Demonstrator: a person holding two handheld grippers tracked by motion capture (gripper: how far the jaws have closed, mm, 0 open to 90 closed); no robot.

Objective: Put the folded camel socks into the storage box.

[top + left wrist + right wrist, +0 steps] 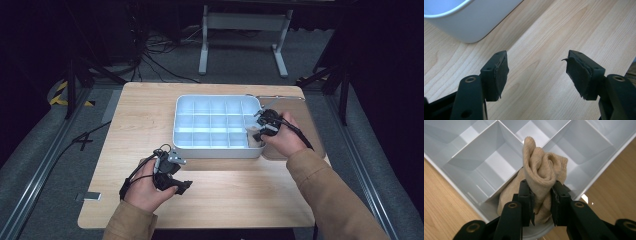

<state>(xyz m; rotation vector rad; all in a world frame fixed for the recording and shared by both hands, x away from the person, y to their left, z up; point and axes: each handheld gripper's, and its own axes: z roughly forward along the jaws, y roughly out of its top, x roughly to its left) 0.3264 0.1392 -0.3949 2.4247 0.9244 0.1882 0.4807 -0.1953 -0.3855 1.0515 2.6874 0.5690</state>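
Black jaws at the bottom of the right gripper view, clamped on a rolled beige sock (541, 173) — right gripper (541, 202) squeezing it low on the roll, coiled top bulging above the pads. Soft, light, squashy by the look of it; no risk of breakage, some risk of the roll loosening if pinched at the loose edge, so best gripped across the thick middle of the bundle, as now. Sock centre frame, directly ahead of and between the jaws, its lower end hanging into a corner compartment of the white tray (481, 163), dividers fanning toward the upper left and upper right. Whether touching the compartment floor — cannot tell. From the high view, right gripper (261, 131) at the tray's lower right corner, right of centre, sock (255, 137) a pale patch just beneath it inside the rim (215, 152). Left gripper (175, 175) lower left of centre on bare table (240, 195), well apart from the sock; its jaws spread wide with nothing between them in the left gripper view (536, 72), tray wall (474, 25) at upper left.
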